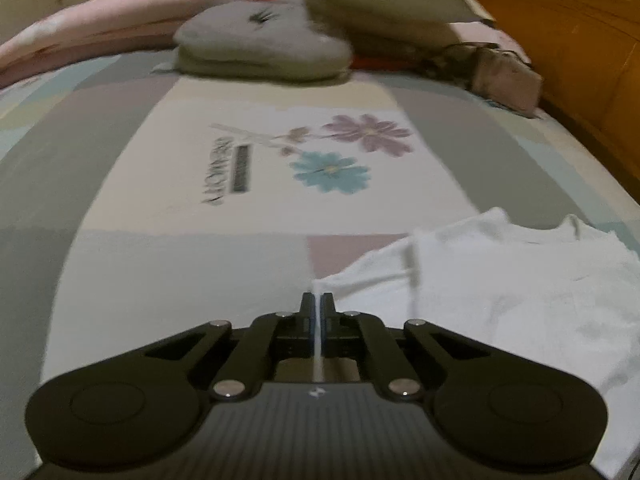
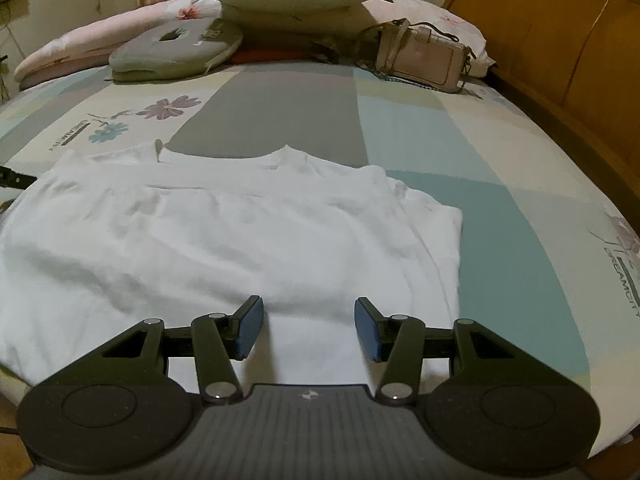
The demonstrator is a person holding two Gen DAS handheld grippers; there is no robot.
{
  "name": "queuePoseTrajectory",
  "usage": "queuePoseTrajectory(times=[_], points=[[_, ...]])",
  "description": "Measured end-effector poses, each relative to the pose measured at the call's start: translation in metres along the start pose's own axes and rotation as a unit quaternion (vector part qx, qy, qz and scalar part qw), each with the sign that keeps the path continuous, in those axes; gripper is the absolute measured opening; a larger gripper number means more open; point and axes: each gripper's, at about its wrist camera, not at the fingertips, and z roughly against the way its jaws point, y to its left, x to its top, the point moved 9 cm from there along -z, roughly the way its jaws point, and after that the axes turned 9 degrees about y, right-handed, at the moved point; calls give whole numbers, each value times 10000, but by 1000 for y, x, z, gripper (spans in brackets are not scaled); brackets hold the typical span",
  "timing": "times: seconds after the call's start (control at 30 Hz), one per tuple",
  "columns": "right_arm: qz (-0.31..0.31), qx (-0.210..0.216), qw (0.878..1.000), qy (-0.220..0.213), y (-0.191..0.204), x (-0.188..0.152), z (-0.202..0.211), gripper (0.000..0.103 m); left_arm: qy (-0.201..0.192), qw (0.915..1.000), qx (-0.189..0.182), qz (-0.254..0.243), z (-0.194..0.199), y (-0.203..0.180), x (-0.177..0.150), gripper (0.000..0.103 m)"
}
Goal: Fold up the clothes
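Both differ: left gripper [image 1: 318,306] pinches the white shirt [image 2: 224,236]; right gripper [image 2: 309,326] gapes above it.

White shirt [image 2: 224,232] — soft matt knit cloth, lightly creased. Bedsheet [image 2: 420,128] under it — smooth printed cotton-like cloth, matt. Beyond the shirt: grey cushion [image 2: 176,54], matt fabric; handbag [image 2: 424,56], smooth leather-like, faint sheen. Headboard [image 2: 560,40], right of the shirt: varnished wood, semi-gloss. Right gripper [image 2: 309,328]: matt black plastic, shiny metal pins, blue rubbery pads [image 2: 248,332].
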Motion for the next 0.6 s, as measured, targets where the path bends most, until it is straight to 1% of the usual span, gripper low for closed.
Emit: queuePoseTrajectory(times=[0.07, 0.13, 0.2, 0.27, 0.3, 0.37, 0.4, 0.47, 0.53, 0.57, 0.6], points=[[6, -9, 10000, -50, 1, 2, 2, 56, -108, 9999, 38, 38, 9, 6, 4, 1], [-7, -55, 9999, -125, 1, 5, 5, 56, -248, 9997, -79, -19, 19, 3, 8, 1], [-4, -71, 9998, -206, 2, 9, 8, 56, -331, 9987, -337, -174, 26, -14, 14, 3], [41, -82, 9997, -223, 4, 10, 9, 58, -383, 9967, -638, -336, 30, -34, 19, 9], [64, -88, 9997, -231, 5, 11, 10, 58, -382, 9952, -809, -409, 29, -46, 21, 10], [110, -99, 9996, -246, 7, 12, 10, 59, -379, 9911, -1150, -556, 27, -69, 26, 17], [126, -103, 9996, -234, 8, 11, 10, 59, -369, 9887, -1299, -651, 26, -81, 27, 18], [155, -110, 9996, -206, 10, 9, 8, 59, -332, 9840, -1509, -892, 22, -101, 27, 25], [184, -118, 9996, -179, 11, 7, 6, 59, -236, 9830, -1422, -1135, 11, -114, 24, 31], [191, -132, 9996, -183, 12, 7, 6, 60, -157, 9854, -1230, -1169, 1, -114, 22, 33], [188, -146, 9995, -196, 11, 7, 7, 63, -73, 9882, -1074, -1086, -7, -109, 22, 34]])
